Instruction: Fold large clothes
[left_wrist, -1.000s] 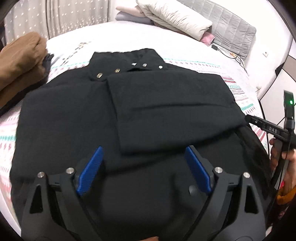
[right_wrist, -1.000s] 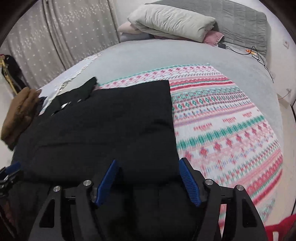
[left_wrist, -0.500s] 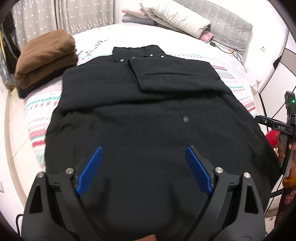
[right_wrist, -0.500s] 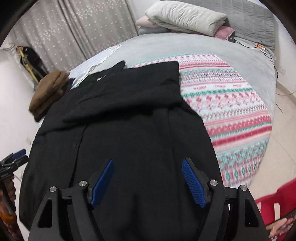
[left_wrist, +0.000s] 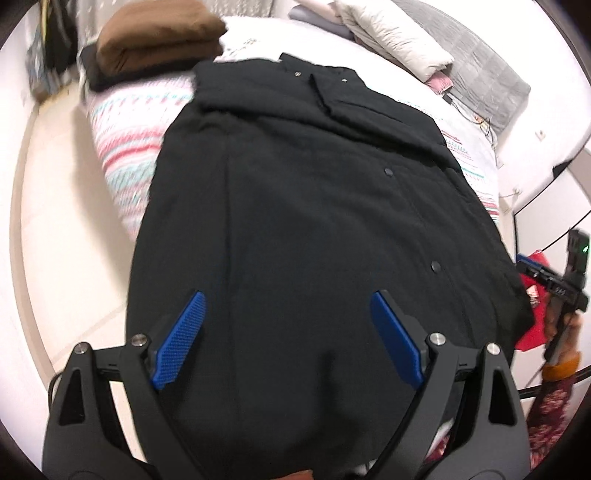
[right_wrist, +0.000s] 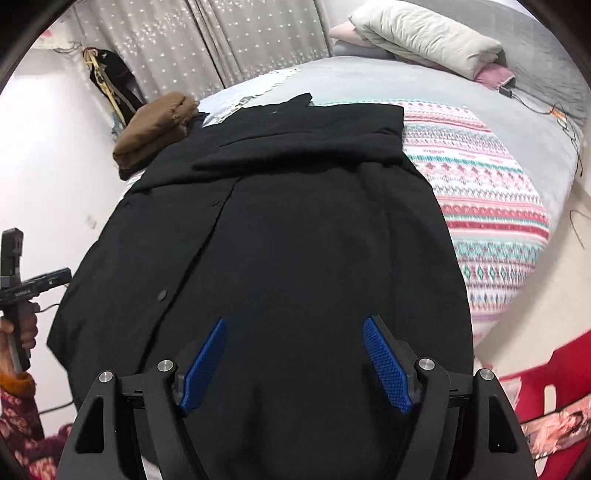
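Black coat (left_wrist: 314, 229), pink-and-teal patterned blanket (right_wrist: 491, 206), brown folded garment (left_wrist: 155, 40), blue-padded gripper jaws, red chair (right_wrist: 546, 380)

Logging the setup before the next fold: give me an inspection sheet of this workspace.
Surface: bed, grey cover with a patterned blanket across it.
Job's things: black coat spread flat, sleeves folded over the chest, hem hanging off the near bed edge.
Clutter: folded brown garment on a dark one at the far left corner; pillows at the headboard.
Grippers: left gripper and right gripper both open above the hem, nothing between the blue fingers.
Cables: charger and cords on the bed near the pillows.
Surroundings: curtains, pale floor, red item by the bed.
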